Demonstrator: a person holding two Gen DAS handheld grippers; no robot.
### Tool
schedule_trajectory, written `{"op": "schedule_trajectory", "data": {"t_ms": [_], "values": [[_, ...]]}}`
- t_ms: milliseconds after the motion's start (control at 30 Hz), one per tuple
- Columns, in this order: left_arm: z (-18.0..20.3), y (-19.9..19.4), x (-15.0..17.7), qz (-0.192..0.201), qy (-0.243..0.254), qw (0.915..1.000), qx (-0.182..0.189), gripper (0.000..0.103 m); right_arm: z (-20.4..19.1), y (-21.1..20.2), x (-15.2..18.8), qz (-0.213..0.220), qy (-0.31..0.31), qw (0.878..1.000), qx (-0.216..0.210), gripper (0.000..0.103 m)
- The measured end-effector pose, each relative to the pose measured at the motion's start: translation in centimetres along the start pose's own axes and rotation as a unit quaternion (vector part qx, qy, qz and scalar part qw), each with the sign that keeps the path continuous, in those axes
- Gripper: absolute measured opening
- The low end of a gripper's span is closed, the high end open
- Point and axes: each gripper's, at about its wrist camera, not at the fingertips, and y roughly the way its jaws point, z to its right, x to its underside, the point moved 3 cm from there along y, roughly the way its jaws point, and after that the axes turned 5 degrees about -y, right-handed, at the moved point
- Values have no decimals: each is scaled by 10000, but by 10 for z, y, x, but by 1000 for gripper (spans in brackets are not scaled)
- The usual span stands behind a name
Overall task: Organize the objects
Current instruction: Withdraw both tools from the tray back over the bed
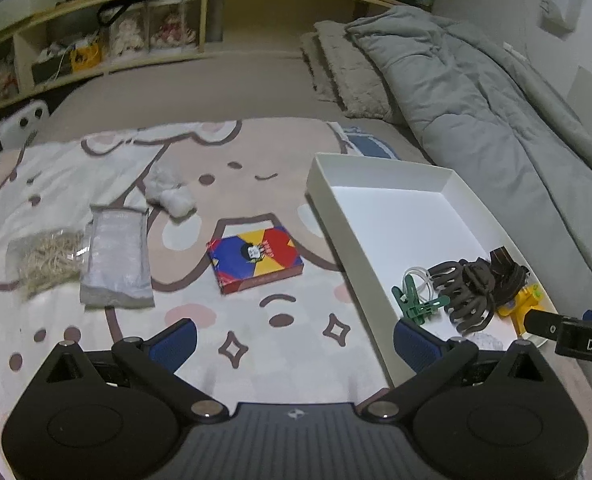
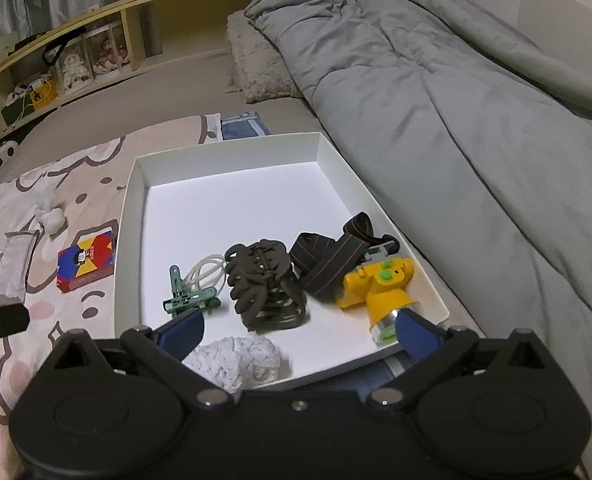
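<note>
Box (image 2: pixel 135 184): white, shallow, open, on patterned blanket (image 1: pixel 255 332); near end holds green clip (image 2: pixel 187 298), brown claw clip (image 2: pixel 265 280), yellow headlamp (image 2: pixel 380 286) with striped strap, white lace bundle (image 2: pixel 235 360).
Outside, left: colourful card box (image 1: pixel 255 260), grey pouch (image 1: pixel 115 260), cotton (image 1: pixel 169 192).
Writing: "DAS" on right gripper's arm, left view only.
Left gripper (image 1: pixel 293 340): spread wide, empty.
Right gripper (image 2: pixel 300 330): spread wide over lace bundle, gripping nothing.

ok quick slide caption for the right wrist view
Open right gripper over white box holding hair claw, yellow headlamp, green clip.
</note>
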Motion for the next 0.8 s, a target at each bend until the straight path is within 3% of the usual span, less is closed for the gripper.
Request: {"op": "schedule_trajectory", "data": {"t_ms": [100, 333, 700, 800], "values": [[-8, -1, 1, -9, 16, 10000, 75, 103, -1, 1, 1, -1, -39, 10000, 12, 103], [-32, -8, -1, 143, 59, 9997, -193, 103, -9, 0, 0, 65, -110, 9999, -53, 103], [-95, -18, -5, 430, -258, 9964, -679, 103, -43, -11, -9, 722, -48, 9959, -551, 103], [-111, -16, -4, 495, -586, 9941, -765, 103, -54, -14, -11, 878, 37, 9938, -685, 103]]}}
